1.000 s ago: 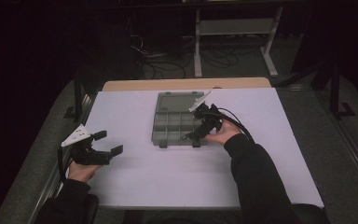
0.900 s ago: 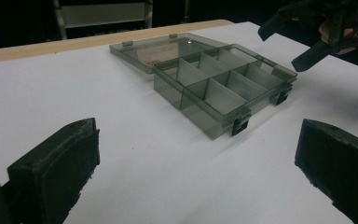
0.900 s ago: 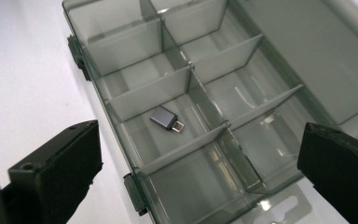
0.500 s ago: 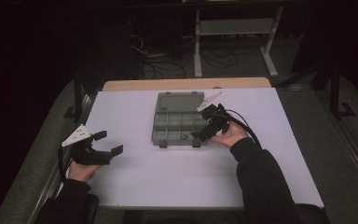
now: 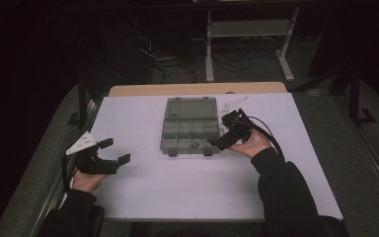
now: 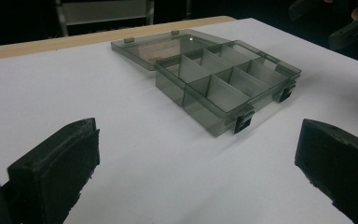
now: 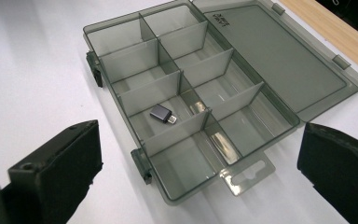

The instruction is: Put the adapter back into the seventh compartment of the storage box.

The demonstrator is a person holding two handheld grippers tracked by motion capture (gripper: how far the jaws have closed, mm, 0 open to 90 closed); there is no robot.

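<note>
— How many boxes?
— One grey organizer box [image 5: 190, 129], lid folded flat, mid-table on the white table [image 5: 177, 187]. Eight compartments, two rows of four.
— Anything inside?
— One small black adapter [image 7: 161, 113], in the near row, second compartment from the right end.
— And the grippers?
— Two. The right gripper [image 5: 223, 138] sits just beside the box's right end, jaws spread; the left gripper [image 5: 112, 150] is well apart, jaws spread too.

Embossed txt on box lid [image 7: 279, 56], unreadable.
</note>
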